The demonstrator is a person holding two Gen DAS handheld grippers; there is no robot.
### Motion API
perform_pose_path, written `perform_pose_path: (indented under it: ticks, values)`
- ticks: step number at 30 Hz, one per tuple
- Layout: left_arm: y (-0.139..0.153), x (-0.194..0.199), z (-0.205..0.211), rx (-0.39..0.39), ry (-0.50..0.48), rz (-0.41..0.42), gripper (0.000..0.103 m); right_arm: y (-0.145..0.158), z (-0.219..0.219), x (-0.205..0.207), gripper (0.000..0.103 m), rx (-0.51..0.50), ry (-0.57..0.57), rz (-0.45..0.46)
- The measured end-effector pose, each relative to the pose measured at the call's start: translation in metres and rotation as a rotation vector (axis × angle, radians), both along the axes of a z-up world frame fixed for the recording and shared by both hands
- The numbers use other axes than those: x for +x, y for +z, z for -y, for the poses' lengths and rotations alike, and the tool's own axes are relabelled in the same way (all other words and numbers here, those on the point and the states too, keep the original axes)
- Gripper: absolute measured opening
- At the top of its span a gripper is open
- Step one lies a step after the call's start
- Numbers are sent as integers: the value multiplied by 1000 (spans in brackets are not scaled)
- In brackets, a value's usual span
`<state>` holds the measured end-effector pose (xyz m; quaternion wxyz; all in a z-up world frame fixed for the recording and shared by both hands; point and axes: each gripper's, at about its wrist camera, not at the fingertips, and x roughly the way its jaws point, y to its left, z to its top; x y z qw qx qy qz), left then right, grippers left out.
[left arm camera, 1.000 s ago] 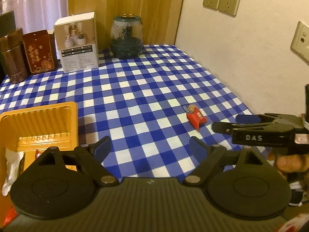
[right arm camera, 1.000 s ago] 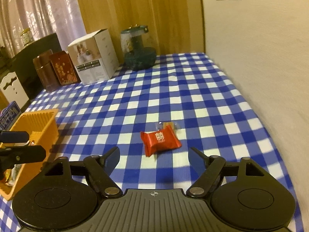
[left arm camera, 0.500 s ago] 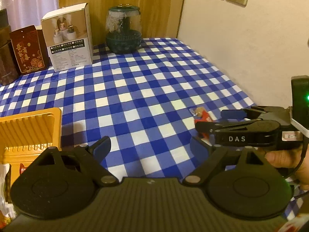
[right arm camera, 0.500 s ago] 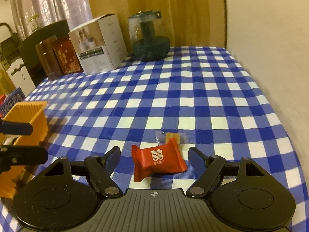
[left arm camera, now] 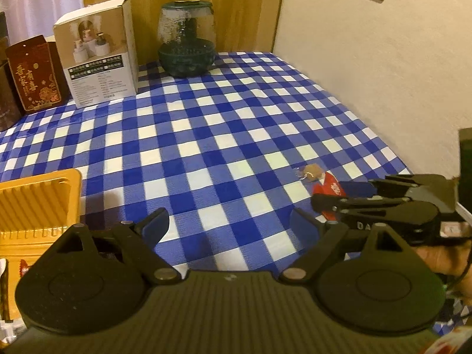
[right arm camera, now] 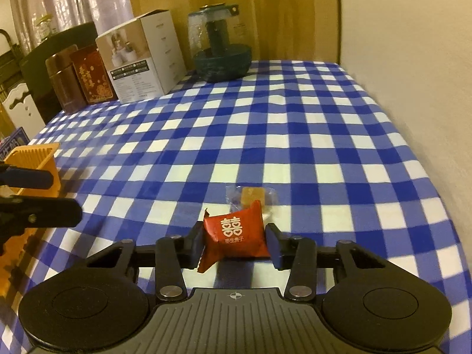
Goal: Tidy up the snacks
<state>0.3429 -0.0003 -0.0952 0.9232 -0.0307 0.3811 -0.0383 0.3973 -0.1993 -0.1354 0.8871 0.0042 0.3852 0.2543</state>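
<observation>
A red snack packet [right arm camera: 236, 236] with white characters lies on the blue checked tablecloth [right arm camera: 295, 135]. My right gripper [right arm camera: 236, 246] has it between its jaws, which are closing, and both blue pads touch its sides. Just behind it lies a small candy in clear wrap [right arm camera: 250, 196]. In the left wrist view the right gripper [left arm camera: 333, 196] covers part of the red packet [left arm camera: 329, 184]. My left gripper [left arm camera: 228, 224] stands open and empty over the cloth, beside the orange basket [left arm camera: 38, 194], which holds wrapped snacks.
At the back stand a white product box [left arm camera: 100, 59], a dark green glass jar [left arm camera: 185, 44], a red gift box [left arm camera: 32, 73] and a brown tin [right arm camera: 63, 79]. A cream wall [left arm camera: 368, 73] runs along the table's right edge.
My right gripper came down and forward until the red packet sat between its jaws, then the jaws drew in onto it. The left gripper shifted a little to the right.
</observation>
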Motion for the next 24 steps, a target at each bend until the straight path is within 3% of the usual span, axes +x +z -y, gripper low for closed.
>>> perform_pose_path:
  ticks: [10, 14, 20, 24]
  values:
    - [-13, 31, 29, -61, -108, 42, 87, 12, 50, -19, 43, -9, -230, 23]
    - [-29, 52, 51, 7, -203, 43, 75, 5, 63, -21, 43, -3, -268, 12]
    - [-48, 78, 68, 9, -259, 44, 64, -2, 73, -26, 43, 28, -291, 20]
    - [-57, 90, 78, 43, -306, 54, 51, -2, 76, -26, 43, 42, -307, 28]
